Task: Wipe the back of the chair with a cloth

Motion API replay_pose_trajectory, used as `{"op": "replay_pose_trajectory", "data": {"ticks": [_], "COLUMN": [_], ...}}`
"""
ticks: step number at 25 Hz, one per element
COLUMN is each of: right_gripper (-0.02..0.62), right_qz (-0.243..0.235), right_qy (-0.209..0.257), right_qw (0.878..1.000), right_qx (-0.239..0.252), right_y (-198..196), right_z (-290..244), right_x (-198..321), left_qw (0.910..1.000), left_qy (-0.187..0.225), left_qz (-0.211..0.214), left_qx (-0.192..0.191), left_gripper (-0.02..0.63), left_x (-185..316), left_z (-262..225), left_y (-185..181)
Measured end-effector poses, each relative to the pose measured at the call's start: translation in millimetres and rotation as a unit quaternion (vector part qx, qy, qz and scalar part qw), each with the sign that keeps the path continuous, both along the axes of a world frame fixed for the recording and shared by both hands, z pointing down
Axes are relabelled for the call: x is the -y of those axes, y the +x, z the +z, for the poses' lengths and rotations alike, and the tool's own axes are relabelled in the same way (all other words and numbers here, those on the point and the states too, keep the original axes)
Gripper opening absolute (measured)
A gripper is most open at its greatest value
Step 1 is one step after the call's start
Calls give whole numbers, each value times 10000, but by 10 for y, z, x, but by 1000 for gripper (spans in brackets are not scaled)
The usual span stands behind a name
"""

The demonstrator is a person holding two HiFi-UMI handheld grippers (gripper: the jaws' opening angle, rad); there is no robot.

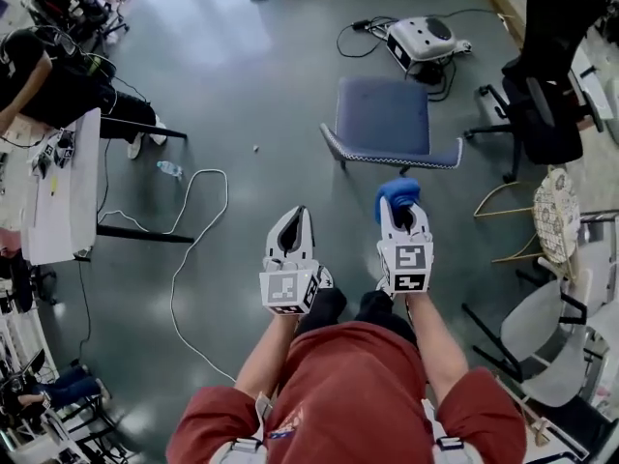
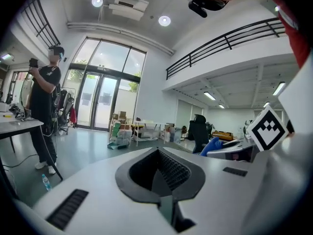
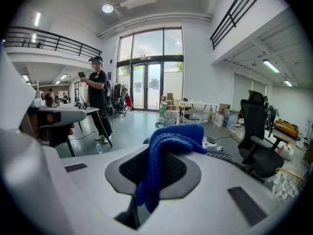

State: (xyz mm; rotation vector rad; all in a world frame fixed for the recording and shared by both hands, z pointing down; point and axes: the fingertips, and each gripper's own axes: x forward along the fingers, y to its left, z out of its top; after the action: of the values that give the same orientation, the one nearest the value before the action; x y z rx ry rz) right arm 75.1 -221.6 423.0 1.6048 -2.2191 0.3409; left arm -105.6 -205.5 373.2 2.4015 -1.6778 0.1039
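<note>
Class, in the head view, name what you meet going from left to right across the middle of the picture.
white table → water bottle → left gripper → right gripper holding the blue cloth → black office chair

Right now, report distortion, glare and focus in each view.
Head view: wide lens bends the room's edges, pale sheen on the floor, chair sharp. Left gripper view: dark round corners, ceiling lights flare. Right gripper view: same dark corners, cloth sharp, windows bright.

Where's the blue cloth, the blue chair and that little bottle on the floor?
blue cloth point(image 1: 397, 193): head view, its bunched top.
blue chair point(image 1: 384, 119): head view, middle of its blue surface.
bottle point(image 1: 169, 169): head view, its middle.
</note>
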Motion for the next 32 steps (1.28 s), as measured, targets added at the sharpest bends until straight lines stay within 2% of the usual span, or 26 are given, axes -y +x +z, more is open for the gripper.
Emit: {"op": "replay_pose_trajectory", "data": {"ticks": [5,9,12,17,21,24,27,30,32], "right_gripper": [61,61,61,61,61,62,61,61,61], "right_qz": [234,593,765,797,880,855,839,834,822], "right_qy": [337,646,905,1674,2406,2806,3007,3079,3072], "right_qw": [9991,9961,9929,9825,9666,9558,9495,9472,9476], "right_qx": [-50,-83,-94,-189,-112,-214,-328,-335,-306], "right_y": [599,1095,1318,1432,1545,1595,1582,1578,1571], "right_z": [-470,-816,-1127,-1820,-2386,-2641,-2779,-2828,-2820], "right_x": [-345,-562,-671,-691,-630,-589,-539,-509,-496], "left_qw": [9988,9977,9964,9911,9841,9801,9779,9740,9735], "left_qy": [271,421,583,1145,1668,1826,1903,2173,2213], "left_qz": [400,537,609,676,614,743,761,622,574], "left_qx": [-32,-39,-72,34,-38,245,404,149,118], "left_gripper": [14,14,14,14,14,14,14,14,14], "left_x": [-64,-80,-87,-66,-62,-88,-93,-76,-67], "left_z": [-482,-830,-1107,-1658,-2097,-2198,-2261,-2435,-2462], "left_y": [415,694,799,870,941,999,1003,995,976]}}
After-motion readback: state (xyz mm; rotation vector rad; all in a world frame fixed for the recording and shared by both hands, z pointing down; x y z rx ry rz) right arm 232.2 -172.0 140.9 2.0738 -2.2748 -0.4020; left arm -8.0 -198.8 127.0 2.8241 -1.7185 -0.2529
